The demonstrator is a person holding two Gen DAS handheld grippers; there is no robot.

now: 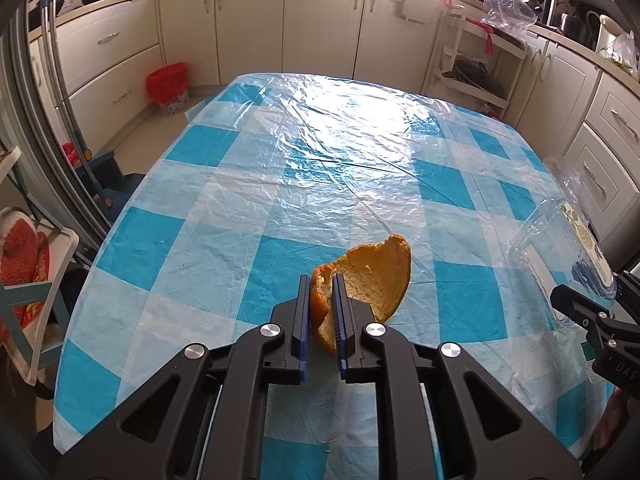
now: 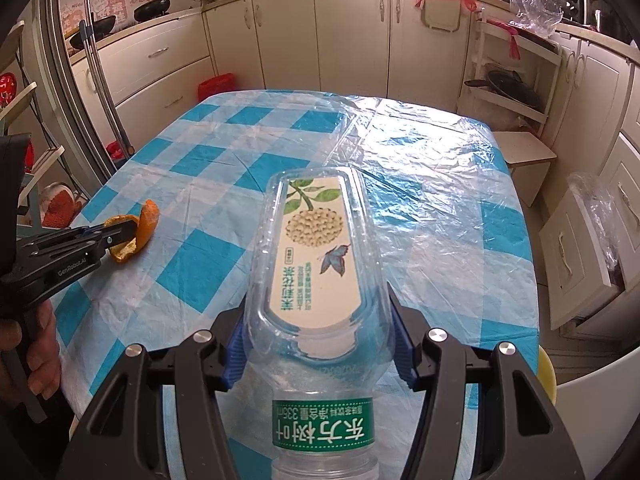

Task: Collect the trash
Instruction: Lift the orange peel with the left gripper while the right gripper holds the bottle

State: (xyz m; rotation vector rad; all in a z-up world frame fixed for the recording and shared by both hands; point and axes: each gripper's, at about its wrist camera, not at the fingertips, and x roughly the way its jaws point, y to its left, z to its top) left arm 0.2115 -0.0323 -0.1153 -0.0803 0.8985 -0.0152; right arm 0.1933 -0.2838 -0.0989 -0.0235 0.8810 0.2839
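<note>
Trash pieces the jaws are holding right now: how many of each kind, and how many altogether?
Orange peel: 1, pinched in the left gripper
Empty clear plastic bottle: 1, clamped in the right gripper
Total: 2

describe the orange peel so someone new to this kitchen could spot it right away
Find the table with the blue-and-white checked cloth. Above its near edge, the left gripper pinches the orange peel: a curled, bright orange rind, unlike the clear plastic bottle nearby.
</note>
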